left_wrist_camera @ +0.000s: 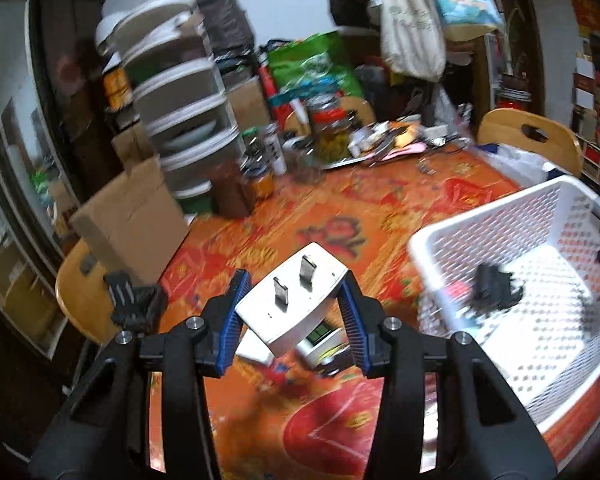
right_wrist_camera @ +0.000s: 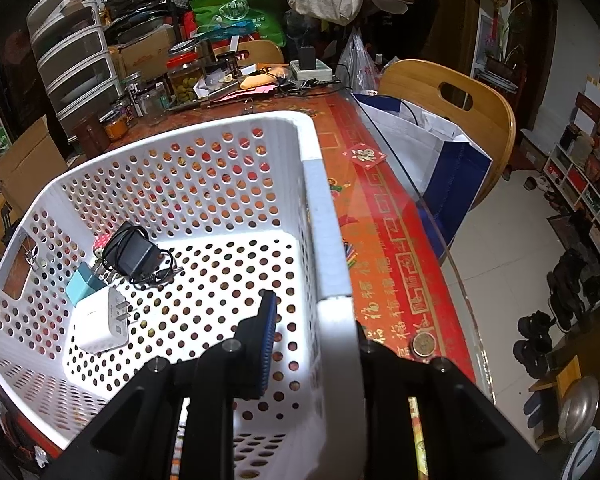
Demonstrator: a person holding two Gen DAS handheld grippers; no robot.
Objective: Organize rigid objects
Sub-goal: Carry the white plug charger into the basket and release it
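Observation:
My left gripper (left_wrist_camera: 296, 280) is shut on a white two-prong plug adapter (left_wrist_camera: 296, 312). It holds the adapter above the red patterned tablecloth, prongs facing up and away. The white perforated basket (left_wrist_camera: 496, 220) stands just to the right of it. My right gripper (right_wrist_camera: 320, 320) is shut on the basket's right rim (right_wrist_camera: 324, 208), one blue pad (right_wrist_camera: 266, 340) inside and the other finger hidden behind the wall. Inside the basket lie a black adapter with a coiled cord (right_wrist_camera: 134, 254), a white charger (right_wrist_camera: 100, 322) and a teal charger (right_wrist_camera: 84, 284). The black adapter (left_wrist_camera: 496, 284) also shows in the left wrist view.
Below the held adapter, a small white device with a green screen (left_wrist_camera: 320, 340) and another white piece (left_wrist_camera: 256, 354) lie on the cloth. Jars (left_wrist_camera: 332, 132), a drawer unit (left_wrist_camera: 180, 120) and a cardboard box (left_wrist_camera: 132, 216) crowd the far left. Wooden chairs (right_wrist_camera: 448, 92) stand around the table.

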